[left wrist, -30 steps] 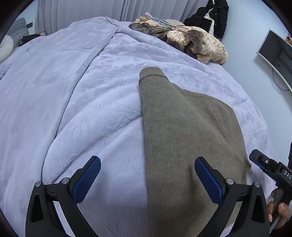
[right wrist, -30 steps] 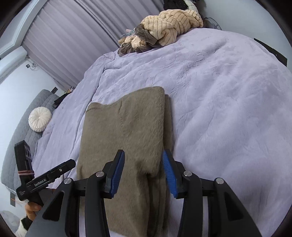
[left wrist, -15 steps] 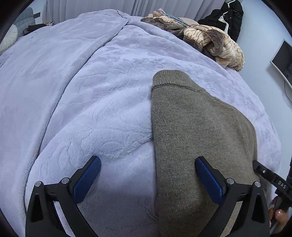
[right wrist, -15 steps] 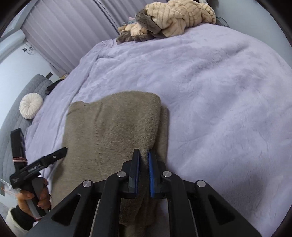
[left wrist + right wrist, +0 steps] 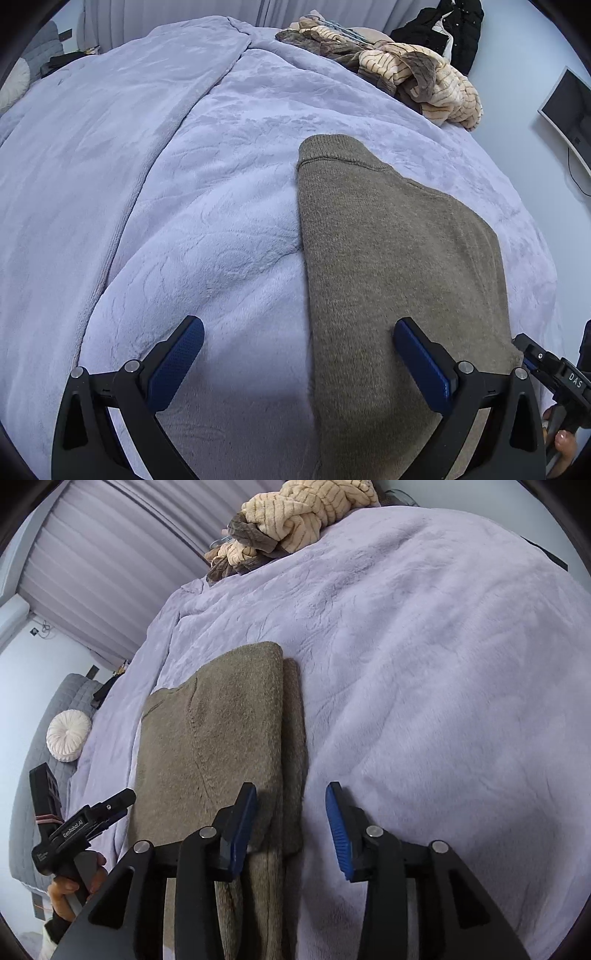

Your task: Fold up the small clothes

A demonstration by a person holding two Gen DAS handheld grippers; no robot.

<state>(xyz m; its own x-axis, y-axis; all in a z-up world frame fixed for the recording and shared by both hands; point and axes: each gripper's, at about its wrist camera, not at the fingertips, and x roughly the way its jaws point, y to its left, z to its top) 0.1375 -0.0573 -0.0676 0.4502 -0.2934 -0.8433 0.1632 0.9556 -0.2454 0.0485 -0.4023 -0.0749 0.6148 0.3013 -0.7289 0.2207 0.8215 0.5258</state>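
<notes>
A brown knit garment (image 5: pixel 388 258) lies partly folded on the lilac bed cover (image 5: pixel 166 166); it also shows in the right wrist view (image 5: pixel 214 738). My left gripper (image 5: pixel 299 365) is wide open above the garment's left edge, holding nothing. My right gripper (image 5: pixel 291 827) is open over the garment's right edge, with its left finger over the fabric and its right finger over the cover. The right gripper's body shows at the lower right in the left wrist view (image 5: pixel 554 373). The left gripper's body shows at the lower left in the right wrist view (image 5: pixel 81 827).
A heap of beige striped and brown clothes (image 5: pixel 413 77) lies at the far end of the bed, also in the right wrist view (image 5: pixel 295 520). A black jacket (image 5: pixel 443 26) hangs behind it. A screen (image 5: pixel 569 110) is on the right wall. A round white cushion (image 5: pixel 68 734) lies on a grey sofa.
My right gripper shut on the garment's edge half a second ago and has now opened and let it go. My left gripper stayed open and moved closer over the garment.
</notes>
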